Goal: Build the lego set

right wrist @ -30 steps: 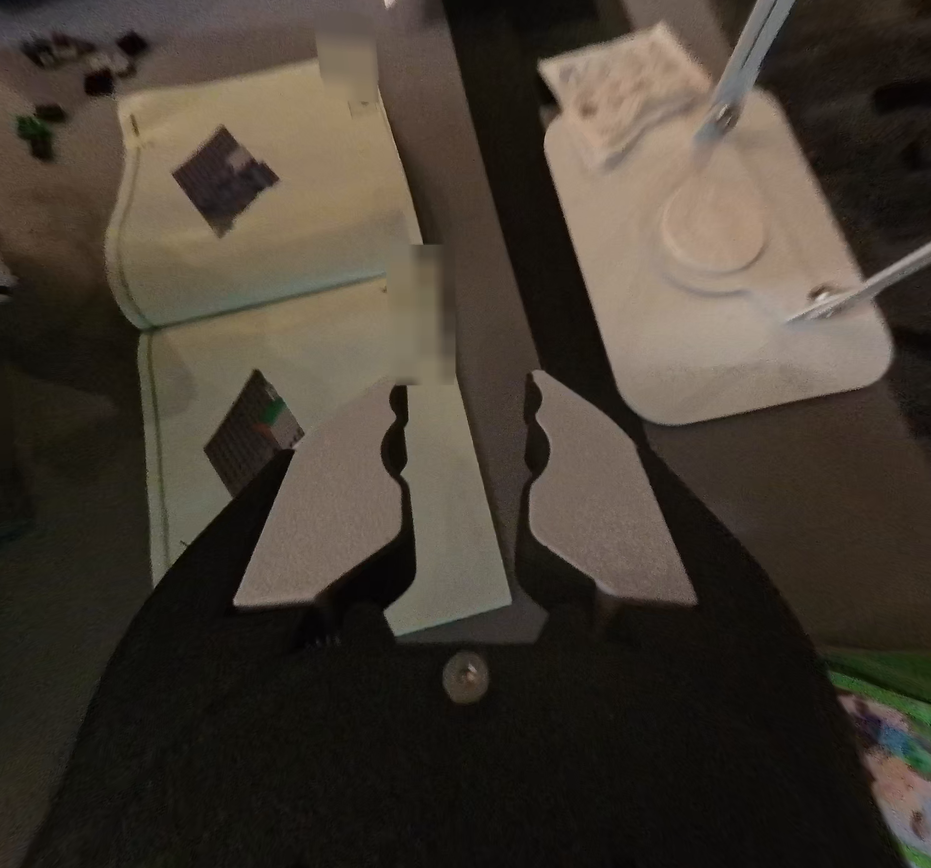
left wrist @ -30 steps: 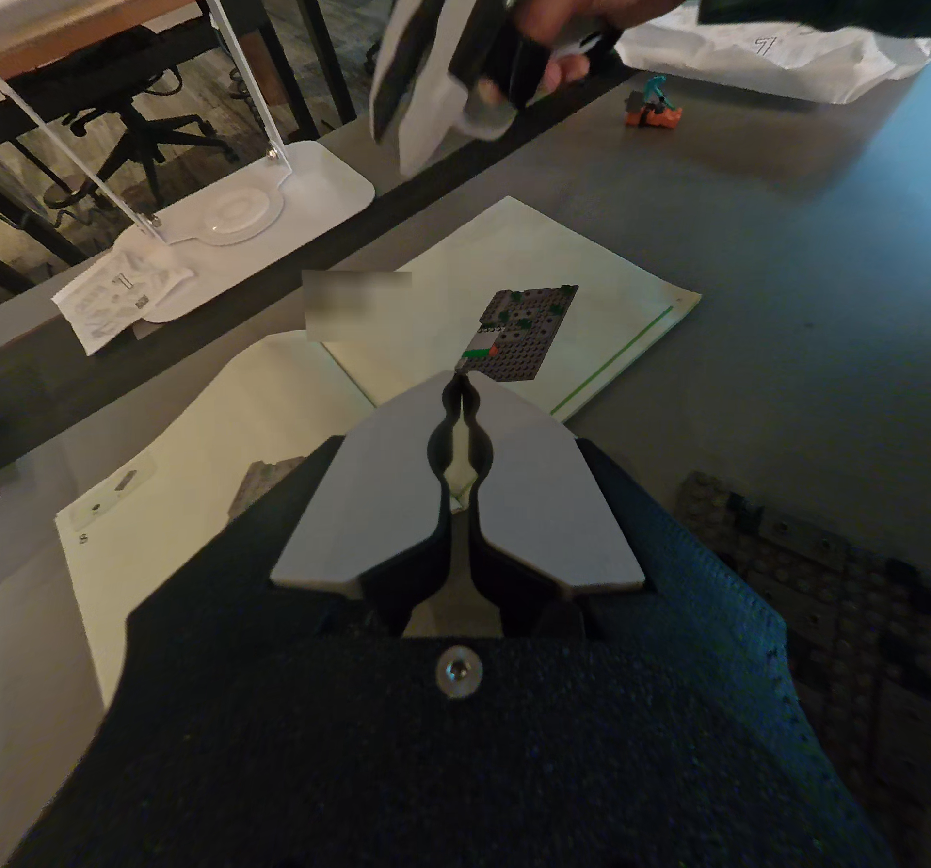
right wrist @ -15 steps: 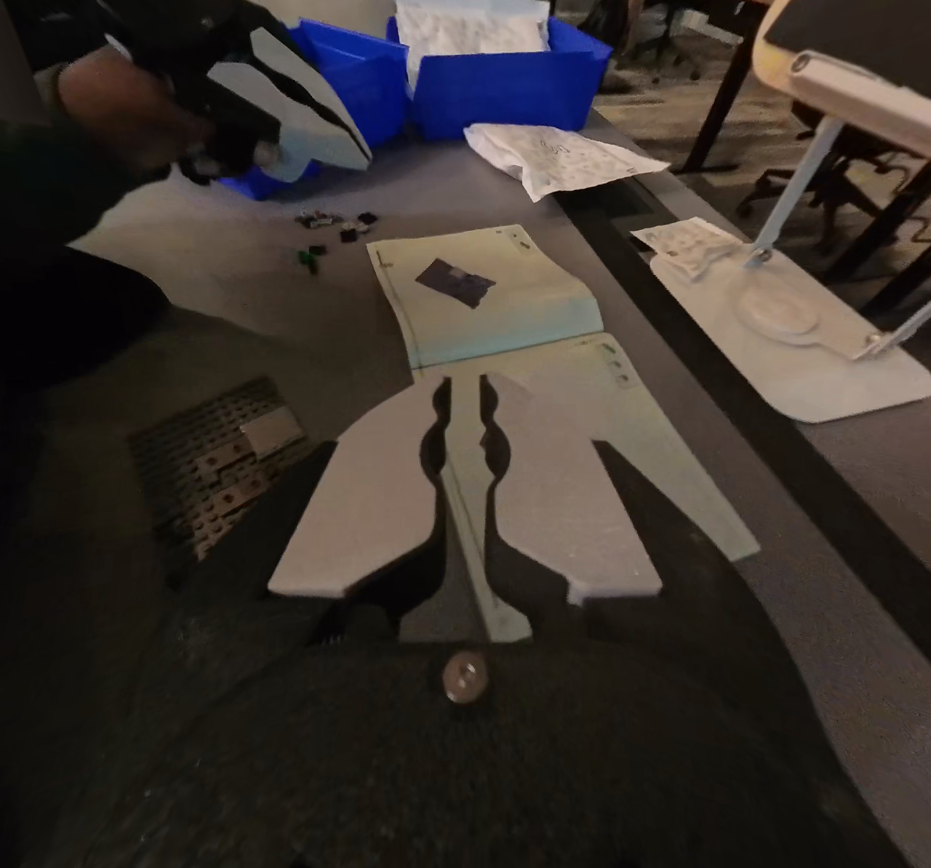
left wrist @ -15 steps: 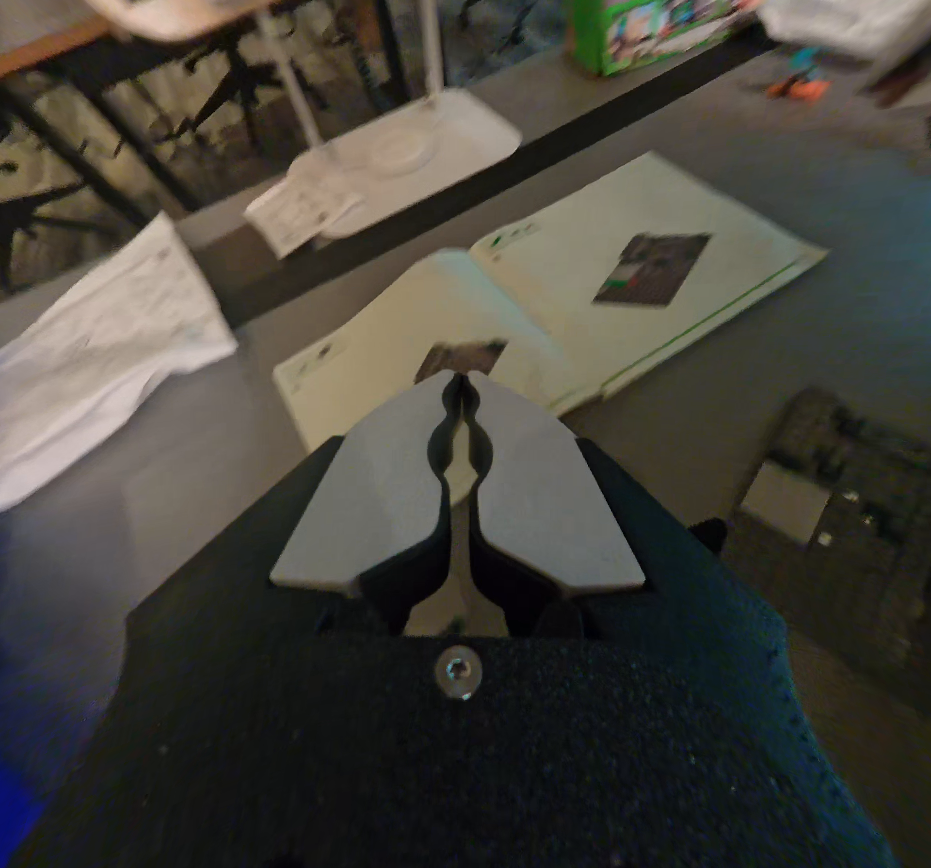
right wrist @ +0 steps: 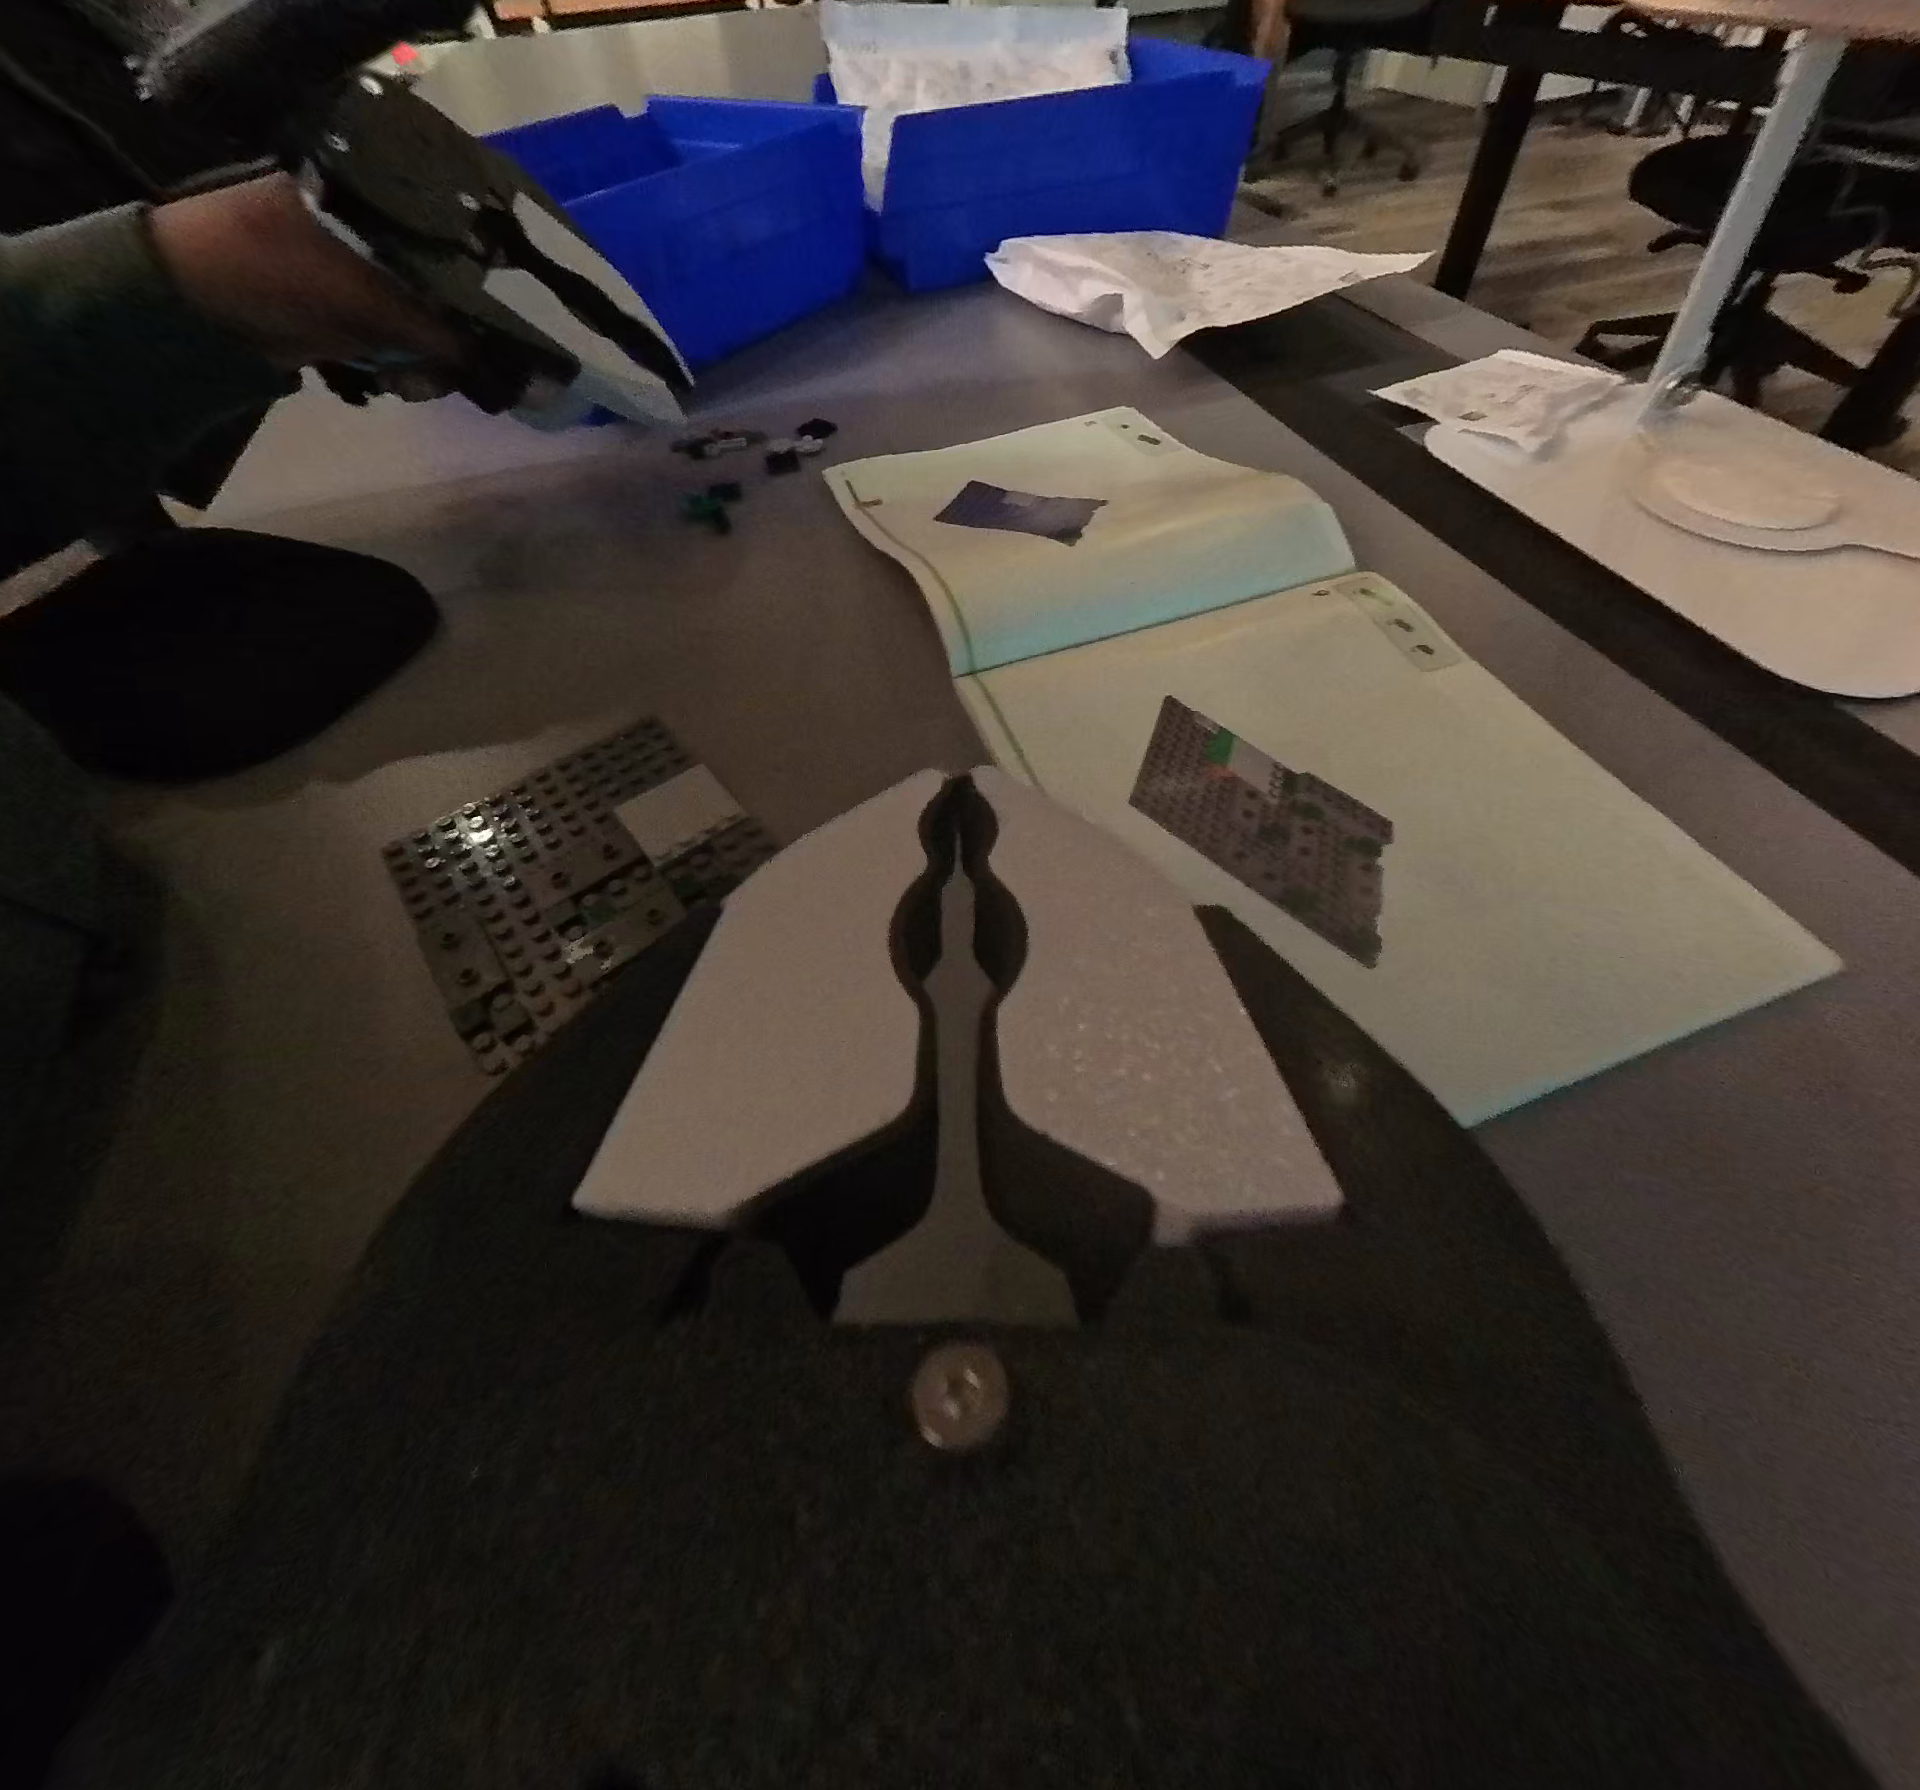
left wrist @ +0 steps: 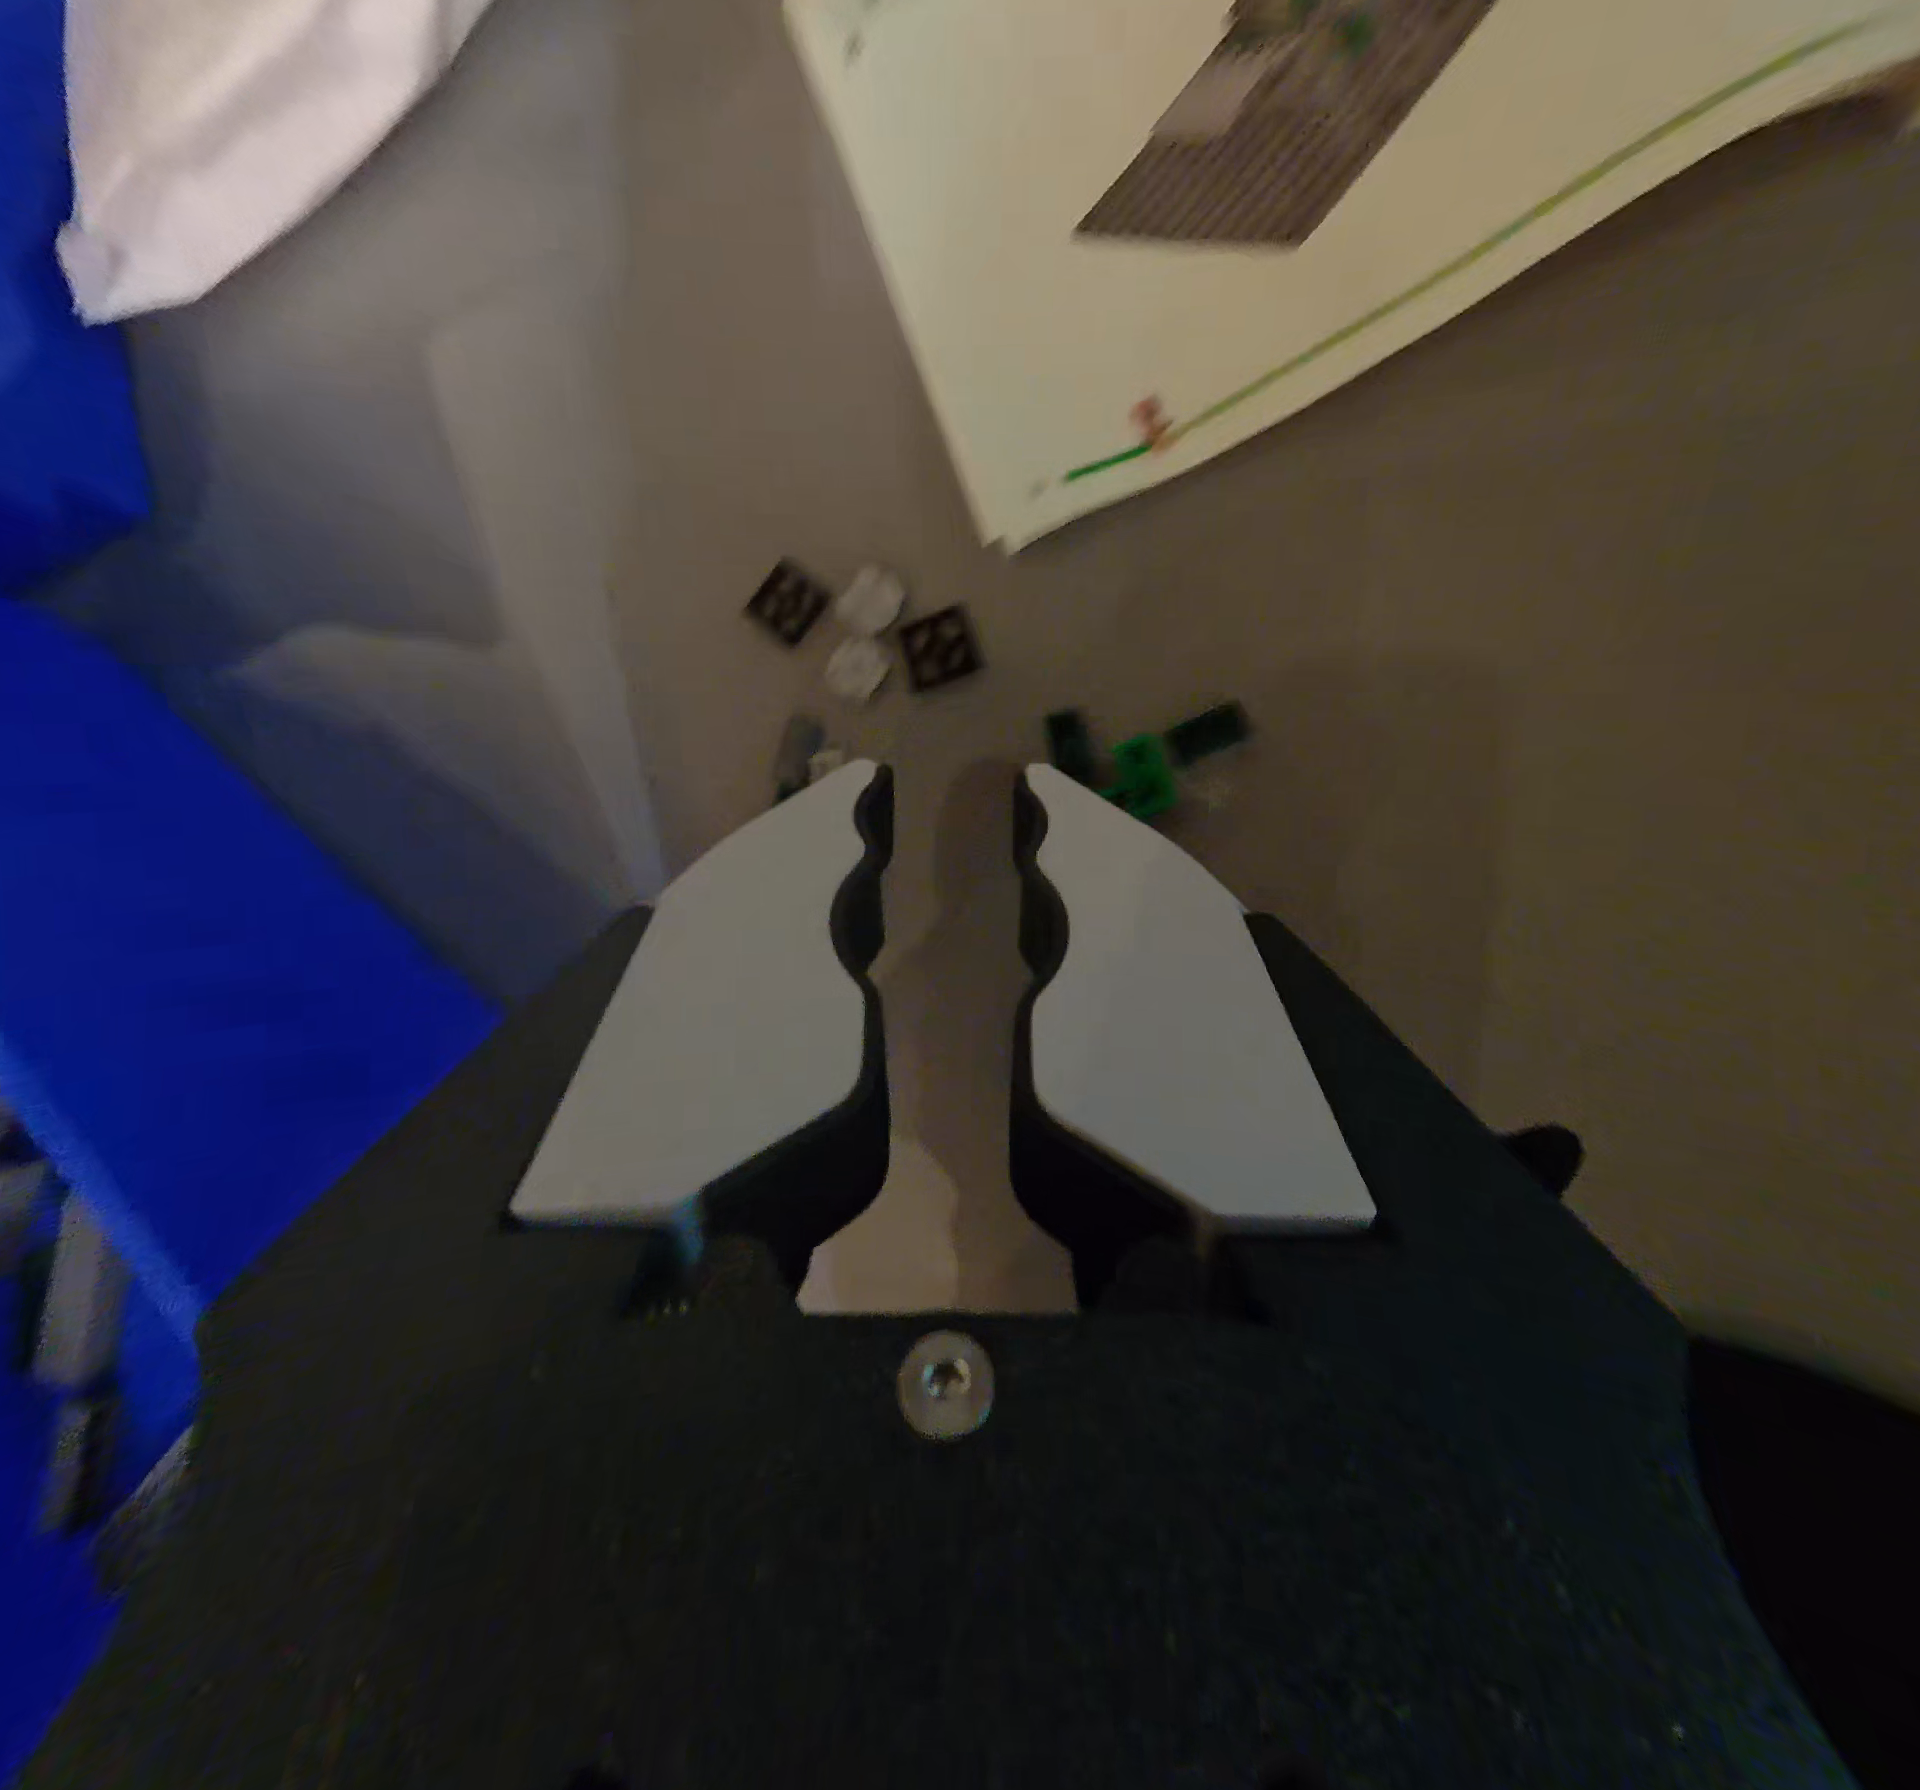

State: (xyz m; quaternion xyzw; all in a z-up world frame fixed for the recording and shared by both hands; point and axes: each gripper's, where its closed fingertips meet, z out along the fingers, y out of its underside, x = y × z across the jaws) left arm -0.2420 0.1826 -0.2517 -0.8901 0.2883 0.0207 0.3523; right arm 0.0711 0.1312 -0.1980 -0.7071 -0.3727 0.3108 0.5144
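Left gripper point(left wrist: 953, 784): fingers parted with nothing between them, angled down just short of the loose pieces point(left wrist: 868, 634).
Right gripper point(right wrist: 961, 784): fingers closed to a sliver, empty, hovering above the near edge of the baseplate point(right wrist: 540, 867).
Loose pieces: small dark squares and pale rounds in a tight cluster on the grey surface point(left wrist: 1507, 805); green pieces point(left wrist: 1138, 769) just right of the left fingers.
Baseplate: flat on the surface, left of the open booklet point(right wrist: 1247, 753); its long axis runs diagonally, from near-left away to the right.
Risk: the pieces lie touching, so closing fingers could catch two or scatter neighbours.
Risk, second: motion blur suggests a fast approach, which could overshoot the chosen piece.
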